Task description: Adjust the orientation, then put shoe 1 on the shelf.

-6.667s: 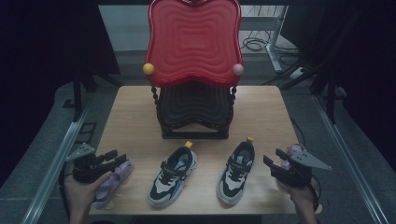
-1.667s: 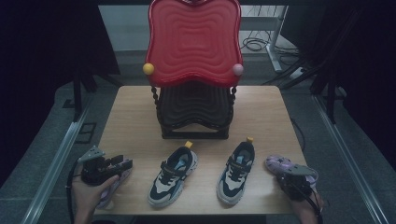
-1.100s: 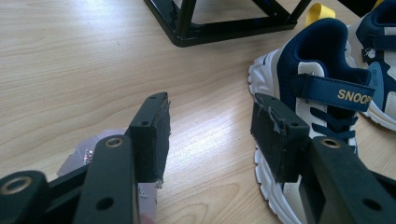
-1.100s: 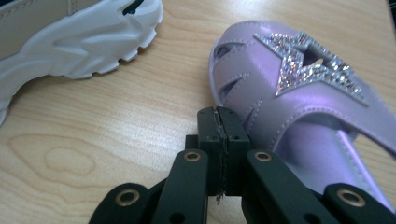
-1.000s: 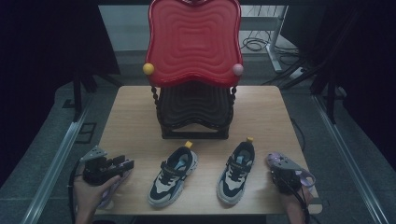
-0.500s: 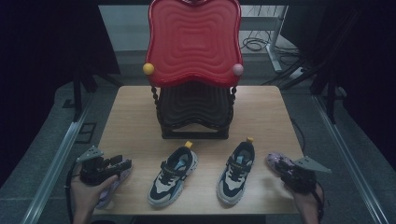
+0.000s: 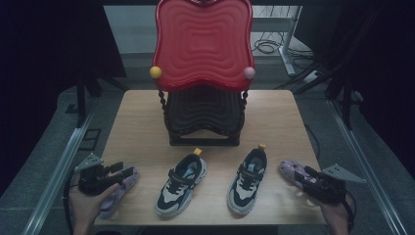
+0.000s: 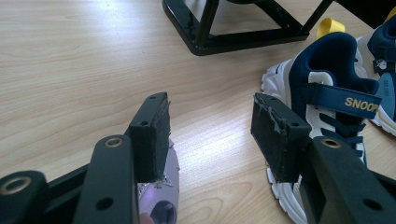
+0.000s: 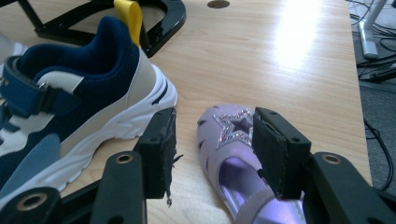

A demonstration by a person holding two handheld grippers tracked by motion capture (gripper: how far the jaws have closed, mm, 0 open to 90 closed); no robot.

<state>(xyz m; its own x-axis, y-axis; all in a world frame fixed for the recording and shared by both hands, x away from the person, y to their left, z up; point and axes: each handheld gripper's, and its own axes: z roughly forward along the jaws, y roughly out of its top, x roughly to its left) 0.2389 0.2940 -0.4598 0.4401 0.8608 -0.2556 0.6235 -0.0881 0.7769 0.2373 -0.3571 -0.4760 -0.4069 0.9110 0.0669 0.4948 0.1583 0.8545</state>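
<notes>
right gripper (image 9: 212,154): jaws just been opening, now wide around the sandal (image 9: 243,163) toe, pads off it | sandal flat at worktop (image 7: 142,127) right front corner, beside a sneaker (image 7: 247,174) | left gripper (image 8: 210,135): wide, empty, over the other sandal (image 8: 161,196) at left front corner | risk: lifting crooked, my pad could snag the toe and drag the sandal off the edge

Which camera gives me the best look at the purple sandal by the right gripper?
The right gripper view: the purple sandal lies close up between the right gripper's open jaws, glitter star and strap plain. The high view shows it small and dim at the table's right edge.
</notes>
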